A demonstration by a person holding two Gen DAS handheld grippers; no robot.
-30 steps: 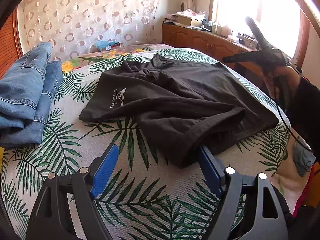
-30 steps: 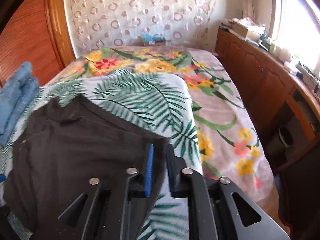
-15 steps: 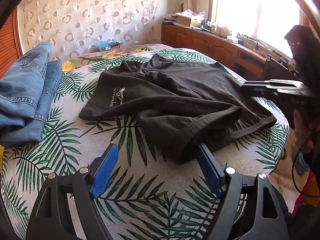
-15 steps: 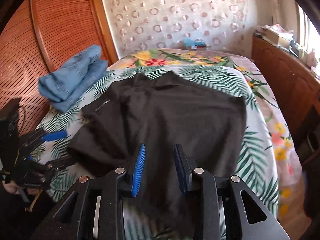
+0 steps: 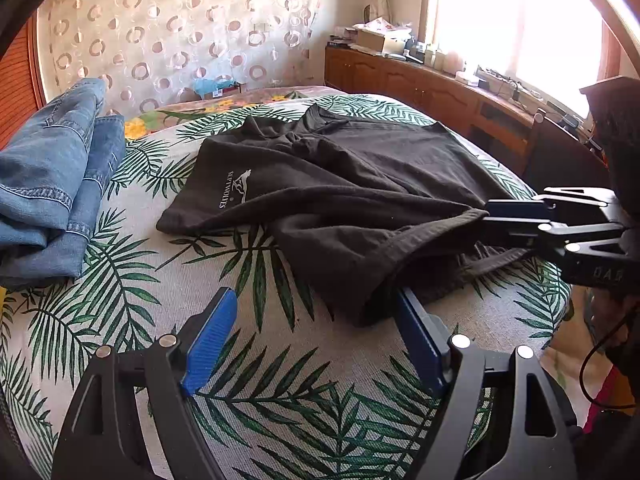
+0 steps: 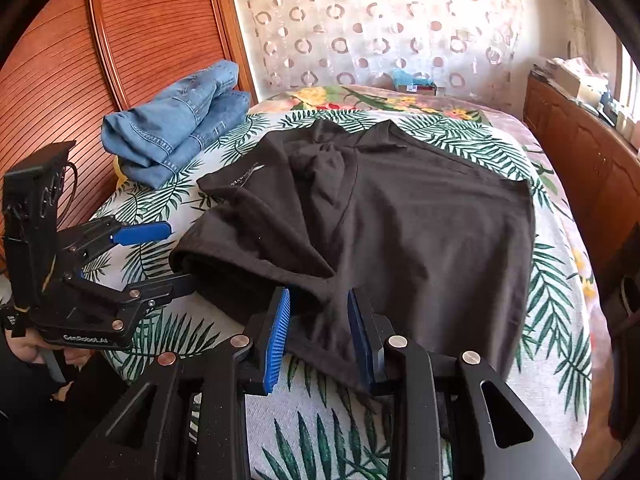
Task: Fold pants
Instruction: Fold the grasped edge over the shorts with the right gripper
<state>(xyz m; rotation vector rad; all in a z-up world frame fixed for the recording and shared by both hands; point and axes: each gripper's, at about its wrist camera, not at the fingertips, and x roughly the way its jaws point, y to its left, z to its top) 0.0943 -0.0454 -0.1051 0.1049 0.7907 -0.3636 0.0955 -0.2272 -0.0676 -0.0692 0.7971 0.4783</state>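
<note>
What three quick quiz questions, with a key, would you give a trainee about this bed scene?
1. True or false: the folded jeans lie on top of the black garment.
2. The bed cover shows: A palm leaves, B stripes, C checks?
3. Which stands wider open: left gripper or right gripper?
Key: 1 false; 2 A; 3 left gripper.

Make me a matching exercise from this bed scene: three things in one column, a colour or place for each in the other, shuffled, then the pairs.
Things:
1. Black pants
2. Jeans
3. Cabinet

Descriptions:
A. Folded blue pile by the slatted wooden wall
B. Brown wood, along the window side
C. Spread dark in the middle of the leaf-print cover

Pairs: 1-C, 2-A, 3-B
</note>
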